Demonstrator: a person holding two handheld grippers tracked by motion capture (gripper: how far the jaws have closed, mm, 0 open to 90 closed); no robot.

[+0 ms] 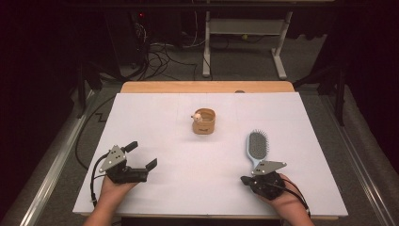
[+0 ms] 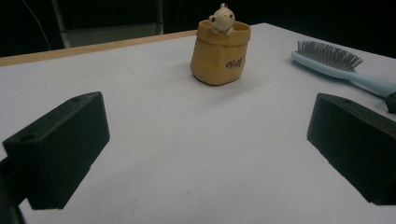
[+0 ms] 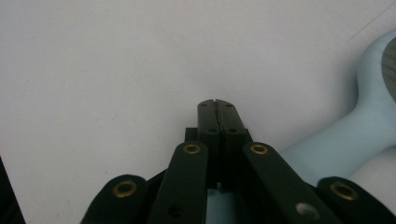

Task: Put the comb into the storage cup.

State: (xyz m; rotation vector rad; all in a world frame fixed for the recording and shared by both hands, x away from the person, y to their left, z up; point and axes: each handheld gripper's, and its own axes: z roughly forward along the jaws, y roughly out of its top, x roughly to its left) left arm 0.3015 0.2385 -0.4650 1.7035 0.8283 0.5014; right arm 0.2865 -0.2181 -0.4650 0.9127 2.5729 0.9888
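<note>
On my left side of the white table (image 1: 164,141), the left gripper (image 1: 142,155) sits near the near-left corner, held by the left hand (image 1: 115,188). Its 2 jaws are spread wide with nothing between them; in the left gripper view I see bare tabletop in the gap, and the gripper (image 2: 205,140) looks toward the far middle of the table.

Toward the middle, farther away, stands a small tan sack-shaped pot (image 1: 203,121), upright, with a little pale animal figure (image 1: 198,116) peeking over its rim on the left side. Dark lettering is on its front; I cannot read it. It stands well apart from both grippers.

To the right lies a light blue hairbrush (image 1: 257,148), bristles up, head toward the far side, handle pointing to the near edge.

At the near right, the right gripper (image 1: 246,179) rests in the right hand (image 1: 282,200), over the end of the brush handle. In the right gripper view its jaws are pressed together, tips touching, pinching nothing; the gripper (image 3: 217,103) has the blue handle just beside and partly under it, on the right.
</note>
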